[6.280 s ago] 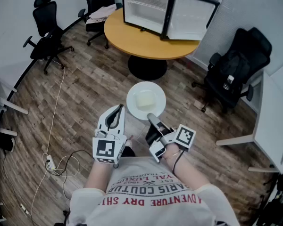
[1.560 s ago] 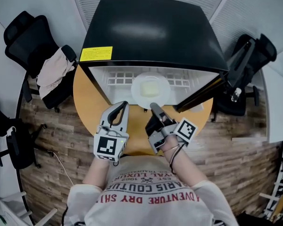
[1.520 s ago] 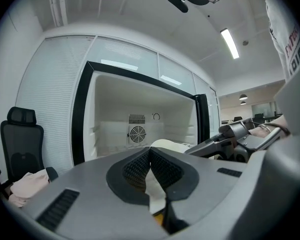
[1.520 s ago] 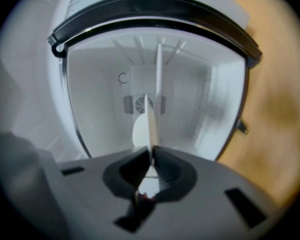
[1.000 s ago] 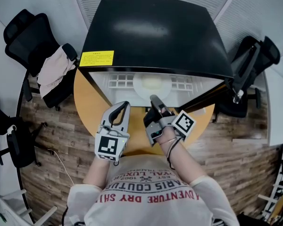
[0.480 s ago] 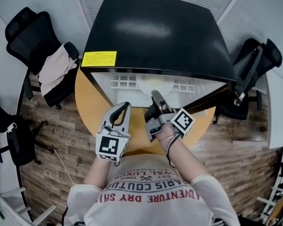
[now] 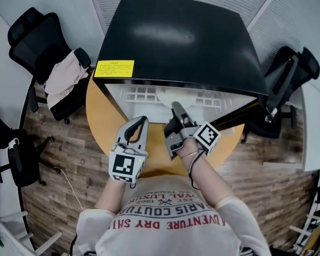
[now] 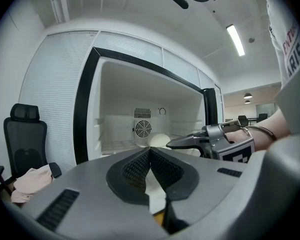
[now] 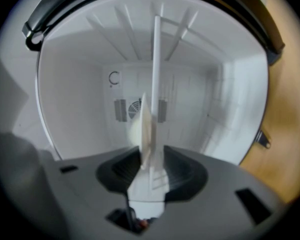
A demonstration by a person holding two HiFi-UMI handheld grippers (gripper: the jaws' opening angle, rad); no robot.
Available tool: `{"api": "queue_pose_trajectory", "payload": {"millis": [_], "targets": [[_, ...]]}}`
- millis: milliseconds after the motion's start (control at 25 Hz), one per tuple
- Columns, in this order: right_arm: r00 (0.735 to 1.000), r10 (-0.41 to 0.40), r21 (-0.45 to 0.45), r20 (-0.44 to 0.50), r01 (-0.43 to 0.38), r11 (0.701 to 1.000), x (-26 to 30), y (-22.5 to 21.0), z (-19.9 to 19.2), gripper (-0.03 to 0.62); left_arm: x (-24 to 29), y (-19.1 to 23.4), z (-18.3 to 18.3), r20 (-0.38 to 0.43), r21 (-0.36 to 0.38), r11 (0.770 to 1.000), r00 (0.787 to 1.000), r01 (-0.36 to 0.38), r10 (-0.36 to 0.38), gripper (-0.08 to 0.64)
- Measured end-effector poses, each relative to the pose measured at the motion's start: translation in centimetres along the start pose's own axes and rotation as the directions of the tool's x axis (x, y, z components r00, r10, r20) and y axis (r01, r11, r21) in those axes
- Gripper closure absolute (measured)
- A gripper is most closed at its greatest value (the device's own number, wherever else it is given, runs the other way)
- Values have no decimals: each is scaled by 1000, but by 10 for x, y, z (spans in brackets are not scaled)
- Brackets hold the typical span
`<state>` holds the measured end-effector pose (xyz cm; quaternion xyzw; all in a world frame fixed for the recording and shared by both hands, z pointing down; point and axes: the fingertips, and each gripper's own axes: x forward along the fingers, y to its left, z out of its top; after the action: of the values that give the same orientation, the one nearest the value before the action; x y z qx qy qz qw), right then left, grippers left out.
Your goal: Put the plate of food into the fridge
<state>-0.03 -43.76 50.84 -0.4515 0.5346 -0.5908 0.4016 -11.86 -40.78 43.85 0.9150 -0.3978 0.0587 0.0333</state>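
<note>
White T-shirt (image 7: 165,225), red lettering, grey left hand-held gripper (image 7: 141,119), right hand-held gripper (image 7: 176,107), square-marker cubes (image 7: 123,167)

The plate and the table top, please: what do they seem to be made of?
The plate is white and smooth with a thin rim, probably ceramic or melamine. The table top is an even, matte orange-tan, likely wood-look laminate rather than solid wood.

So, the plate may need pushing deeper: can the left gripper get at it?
Probably yes. The fridge stands open and nothing lies between the left gripper and the plate; only the right gripper, jaws just opened around its rim, crowds the near edge.
</note>
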Motion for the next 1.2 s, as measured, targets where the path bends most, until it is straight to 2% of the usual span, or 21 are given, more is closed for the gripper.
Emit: {"api": "queue_pose_trajectory", "payload": {"millis": [280, 400, 440, 560, 640, 720, 800, 840, 880, 920, 960, 1000, 1040, 1080, 1120, 1200], "targets": [[999, 38, 27, -26, -37, 999, -7, -1, -6, 434, 3, -3, -2, -6, -8, 1000, 1000, 4, -4, 531], [999, 27, 21, -18, -26, 999, -21, -1, -7, 437, 4, -6, -2, -10, -17, 1000, 1000, 8, -9, 531], [1000, 16, 9, -12, -16, 1000, -27, -1, -7, 455, 4, -7, -2, -10, -18, 1000, 1000, 11, -11, 531], [1000, 3, -62, -10, -3, 998, -43, 4, -9, 546, 3, -11, -2, -10, -17, 1000, 1000, 17, -17, 531], [999, 31, -138, -27, -34, 990, -51, 16, -12, 560, 2, -12, -1, -9, -17, 1000, 1000, 20, -20, 531], [998, 55, -229, -44, -63, 971, -57, 26, -14, 563, 1, -14, 0, -7, -16, 1000, 1000, 23, -23, 531], [994, 81, -339, -68, -99, 936, -61, 37, -16, 565, -1, -15, 1, -4, -13, 1000, 1000, 26, -26, 531], [992, 93, -413, -85, -120, 903, -63, 43, -19, 565, -2, -16, 2, -4, -12, 1000, 1000, 27, -27, 531], [991, 91, -511, -99, -129, 850, -64, 47, -22, 565, -2, -16, 2, -4, -11, 1000, 1000, 28, -28, 531], [992, 72, -634, -107, -124, 764, -66, 49, -25, 565, -3, -17, 3, -5, -11, 999, 1000, 30, -30, 531], [993, 44, -759, -107, -110, 642, -68, 49, -27, 563, -3, -18, 3, -6, -12, 999, 999, 33, -33, 531], [995, 14, -856, -100, -93, 508, -70, 48, -29, 563, -3, -19, 3, -7, -13, 999, 999, 38, -38, 531], [996, -9, -915, -90, -80, 395, -71, 47, -32, 563, -4, -21, 3, -7, -14, 999, 999, 44, -44, 531], [996, -20, -945, -86, -75, 318, -73, 47, -34, 563, -4, -23, 3, -6, -14, 999, 999, 49, -49, 531], [996, -22, -959, -87, -78, 272, -74, 47, -36, 563, -4, -24, 4, -5, -13, 998, 999, 53, -53, 531], [996, -19, -976, -88, -83, 201, -77, 49, -39, 563, -5, -27, 3, -6, -12, 998, 998, 58, -58, 531]]}}
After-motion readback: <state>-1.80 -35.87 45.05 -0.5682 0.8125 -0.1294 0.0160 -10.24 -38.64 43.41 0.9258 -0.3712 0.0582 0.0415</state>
